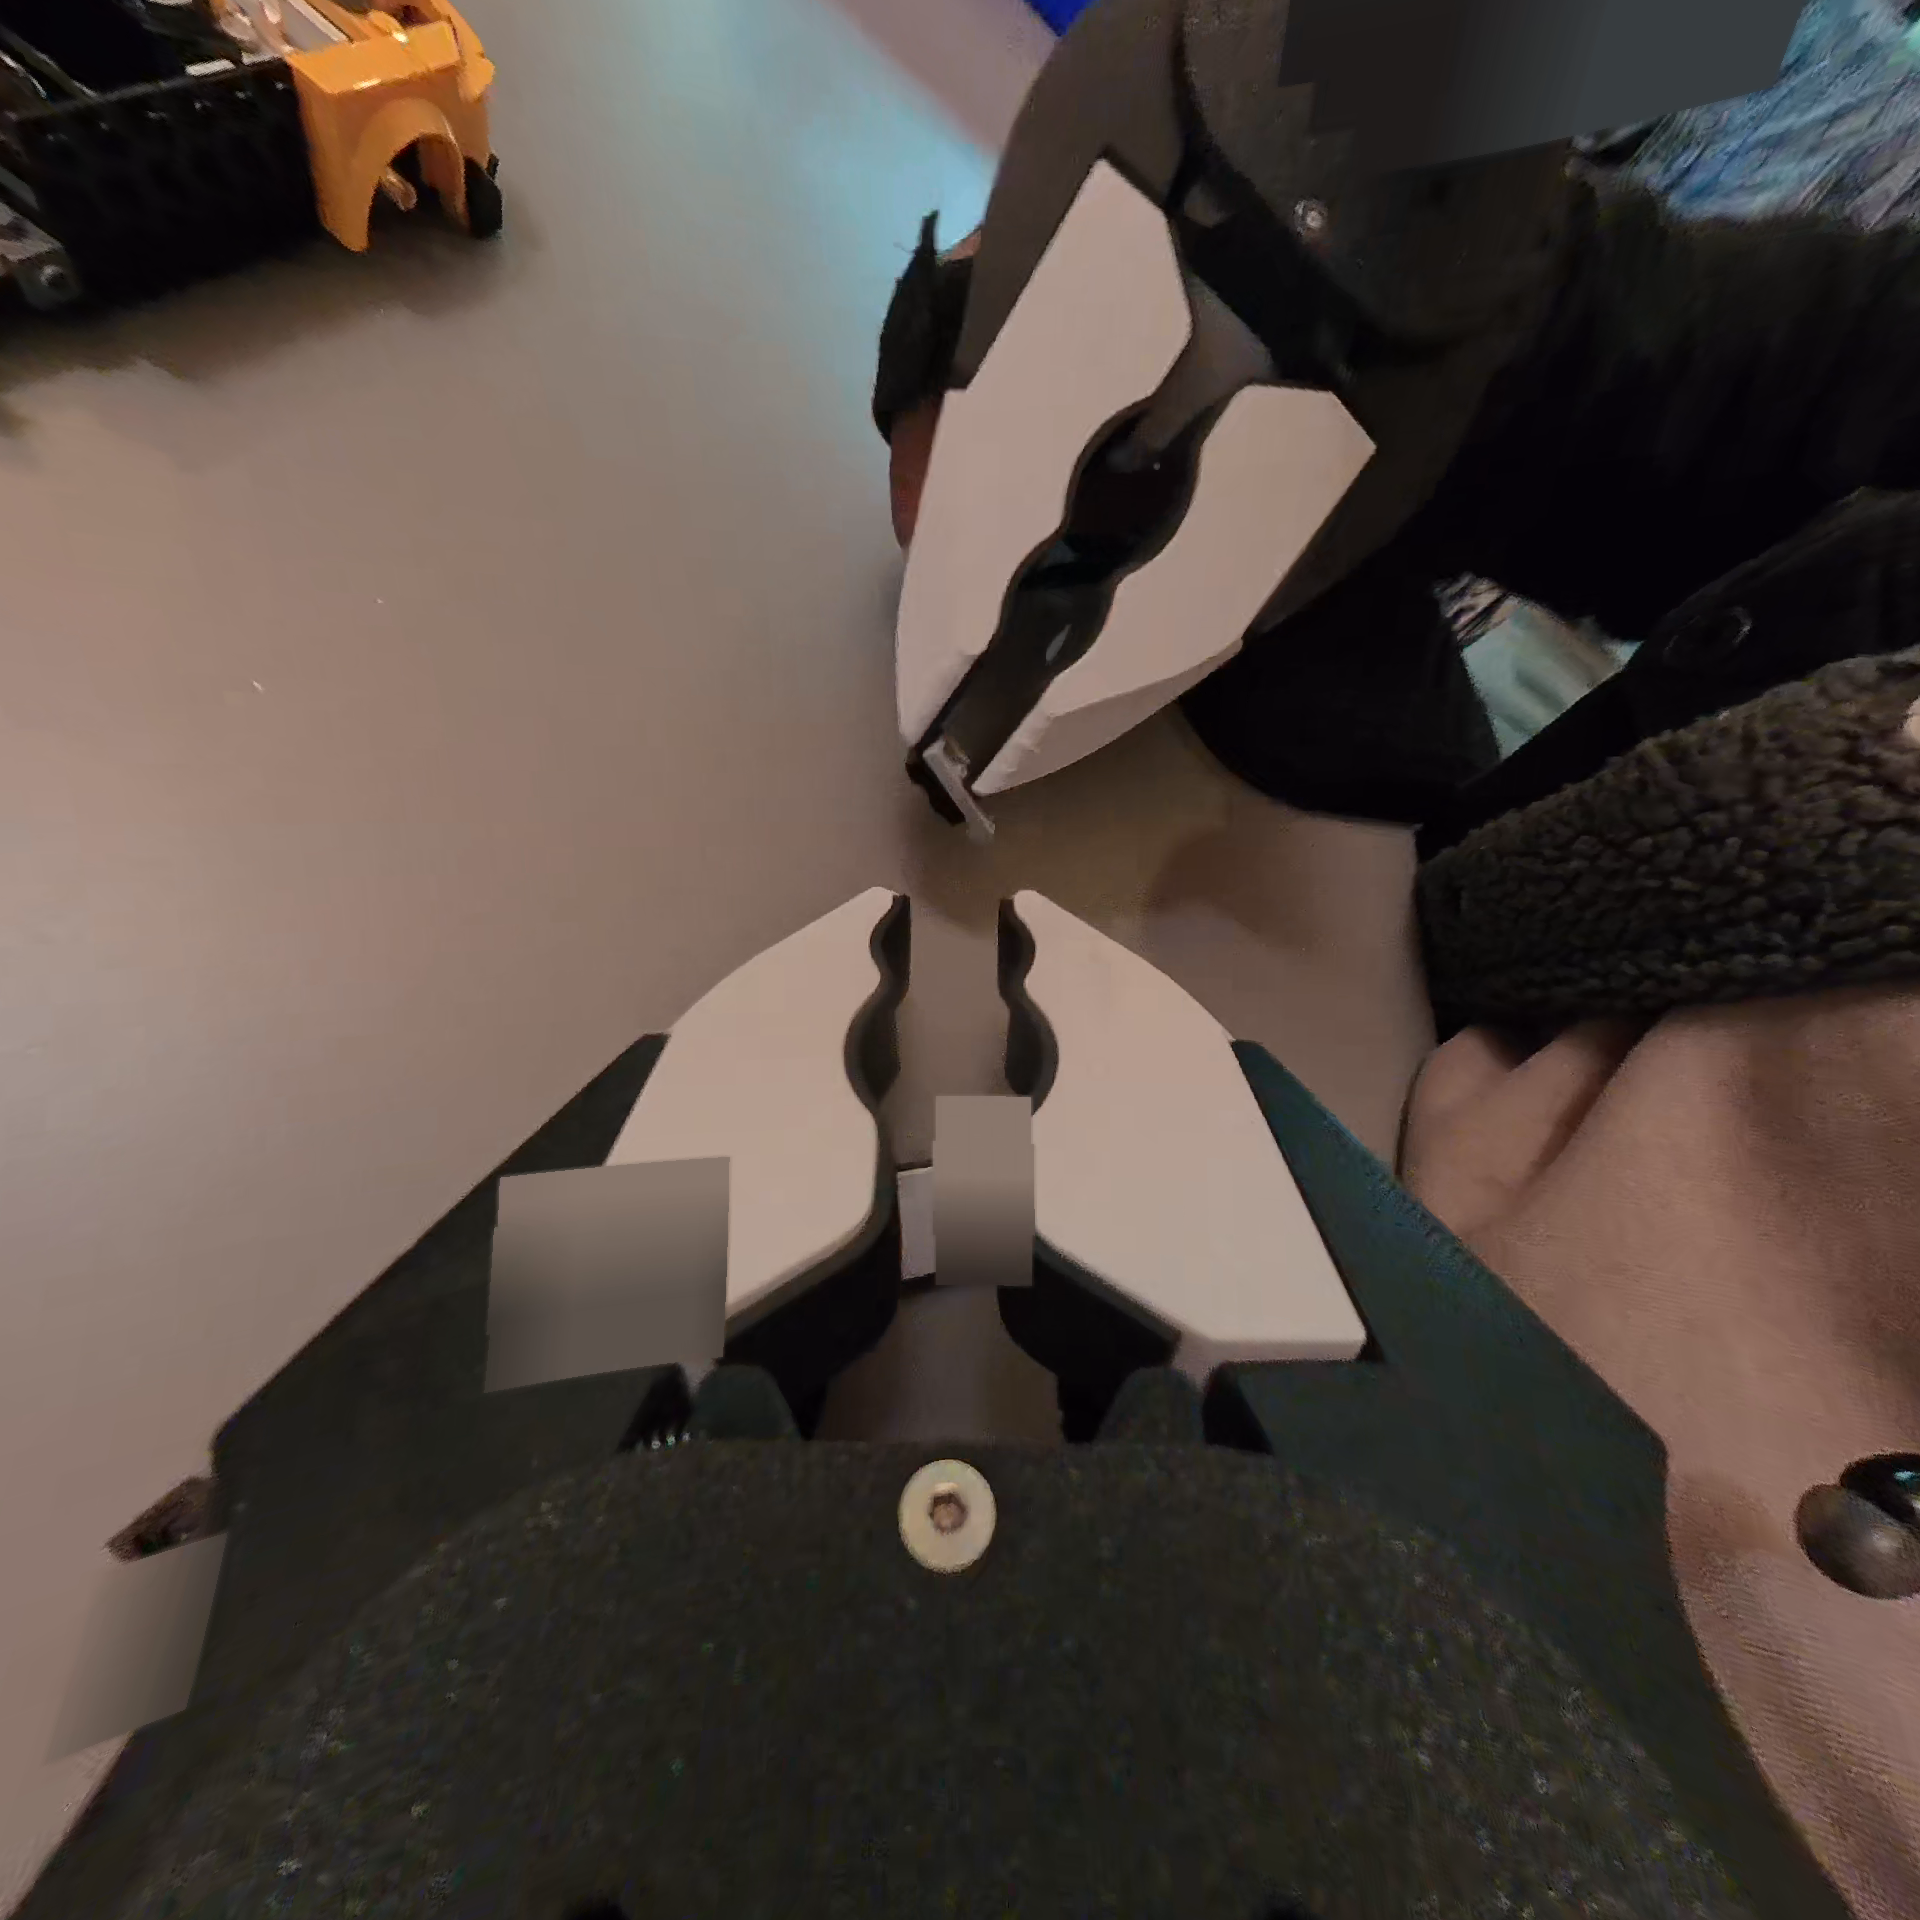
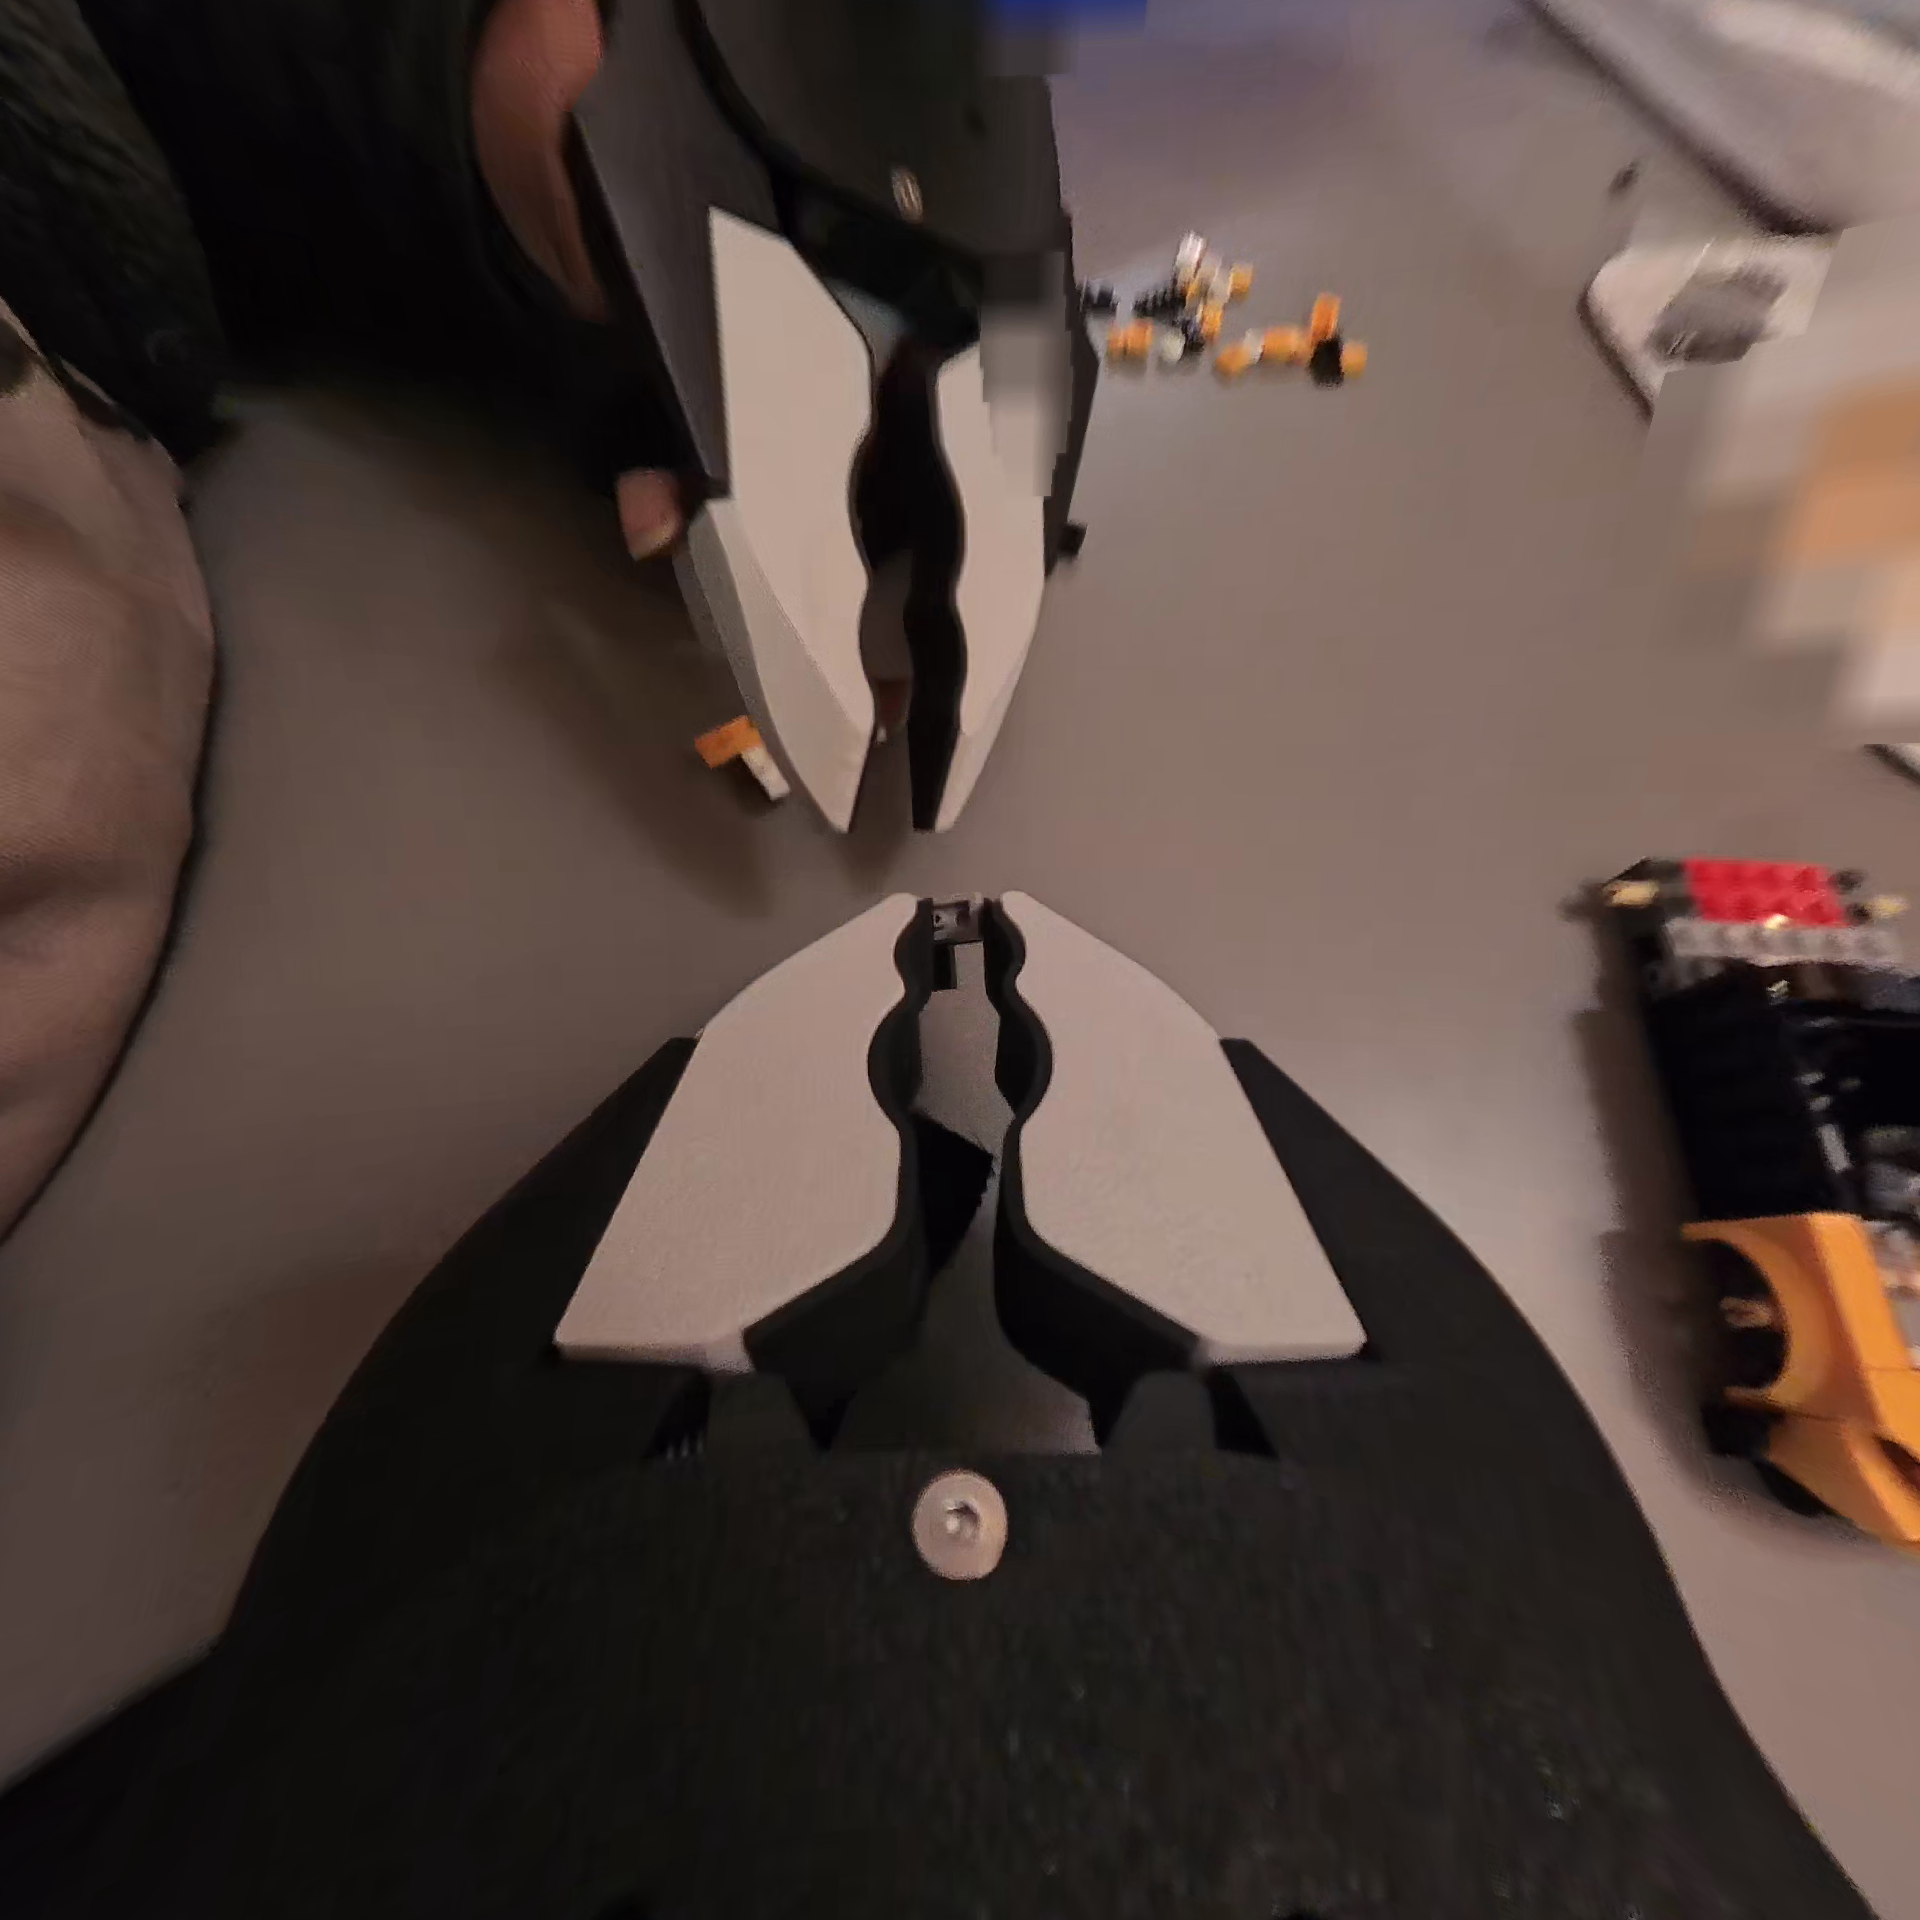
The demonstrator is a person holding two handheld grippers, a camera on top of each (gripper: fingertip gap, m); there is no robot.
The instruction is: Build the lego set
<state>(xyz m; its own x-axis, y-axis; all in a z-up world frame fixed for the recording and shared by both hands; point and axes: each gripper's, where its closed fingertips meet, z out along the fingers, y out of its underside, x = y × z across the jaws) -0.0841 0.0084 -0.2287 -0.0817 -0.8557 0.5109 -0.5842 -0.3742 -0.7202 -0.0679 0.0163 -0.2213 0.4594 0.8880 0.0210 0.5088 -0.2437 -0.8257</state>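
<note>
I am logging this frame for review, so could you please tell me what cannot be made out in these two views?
- Small black and grey piece in the right gripper: too small and dark to identify.
- Loose orange and black pieces, right wrist view: blurred.
- Partly built car: cut off by the left wrist view's edge.
- Left gripper: open, seemingly empty.
- Orange piece: half hidden behind that gripper.
</note>
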